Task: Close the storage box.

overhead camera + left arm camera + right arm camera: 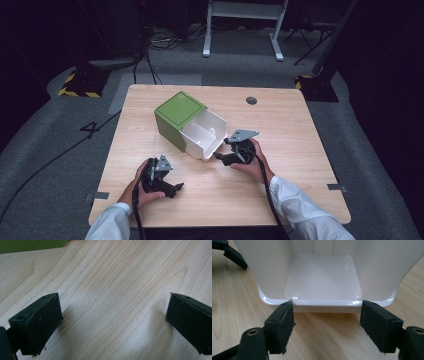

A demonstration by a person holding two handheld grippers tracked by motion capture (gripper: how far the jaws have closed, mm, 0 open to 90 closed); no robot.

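Observation:
A green box [177, 114] lies on the wooden table [280, 130], and its white drawer [202, 134] is pulled out toward me. My right gripper [220, 156] sits at the drawer's front end. In the right gripper view the jaws [327, 322] stand apart, with the drawer's [323, 277] front rim just ahead of the tips; the pads press on nothing. The drawer looks empty inside. My left gripper [176, 189] rests on the table to the front left, apart from the box. Its jaws [113, 320] are spread wide over bare wood, and a green corner of the box [30, 245] shows at the top left.
A dark round cable hole [251, 100] sits near the table's far edge. Grey tape marks [100, 195] lie at the table's side edges. Cables trail from both grippers over the near edge. White frame legs [240, 30] stand on the floor behind.

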